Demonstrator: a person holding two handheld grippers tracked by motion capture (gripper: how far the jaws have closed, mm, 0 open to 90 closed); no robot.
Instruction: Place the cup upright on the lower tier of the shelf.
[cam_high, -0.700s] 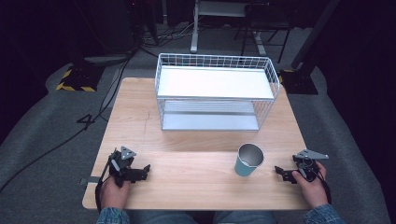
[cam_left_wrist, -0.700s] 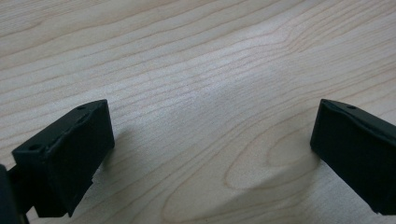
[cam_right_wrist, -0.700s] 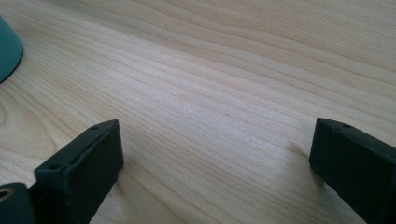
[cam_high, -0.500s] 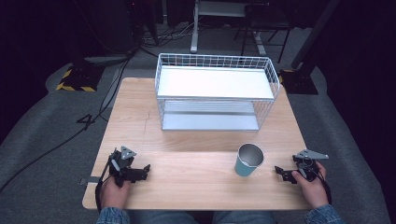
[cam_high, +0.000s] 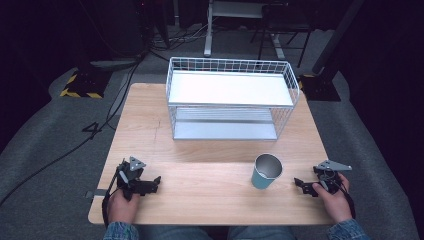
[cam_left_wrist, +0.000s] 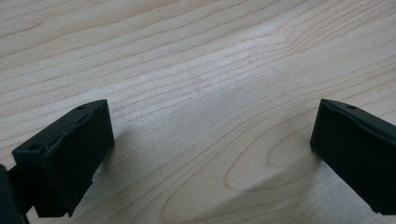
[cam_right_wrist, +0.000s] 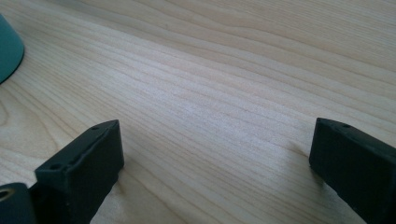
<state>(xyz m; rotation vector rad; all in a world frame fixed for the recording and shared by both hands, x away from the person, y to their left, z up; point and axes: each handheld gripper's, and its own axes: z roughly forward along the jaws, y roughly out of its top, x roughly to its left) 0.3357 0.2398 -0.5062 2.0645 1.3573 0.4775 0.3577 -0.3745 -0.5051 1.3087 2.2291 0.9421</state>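
Black jaws of the left gripper (cam_high: 152, 183) are standing spread wide over bare wood in the left gripper view, with nothing lying between them; the person's left hand (cam_high: 121, 202) is holding this gripper low at the near left part of the wooden table (cam_high: 145, 125), jaws pointing toward the table's middle. The right gripper (cam_high: 300, 184) is likewise sitting with its jaws parted and empty, held by the right hand (cam_high: 334, 199) at the near right edge and pointing leftward. In the right gripper view, a teal curve of the cup (cam_right_wrist: 9, 49) is showing at the upper left corner, apart from the jaws.

The cup (cam_high: 265, 171) is standing upright on the table between the two grippers, nearer the right one; its outside is teal, its inside metallic, and it is appearing empty from above. Behind it, toward the far edge, a white wire rack (cam_high: 231, 100) is occupying the table's middle: its upper tray, fenced by a wire rim, and its lower shelf are both lying bare. Open wood is separating the cup from the rack and from each gripper. Beyond the table, cables (cam_high: 107, 120) are trailing across the grey floor (cam_high: 45, 135), and a yellow-and-black striped block (cam_high: 80, 85) is sitting at the far left.
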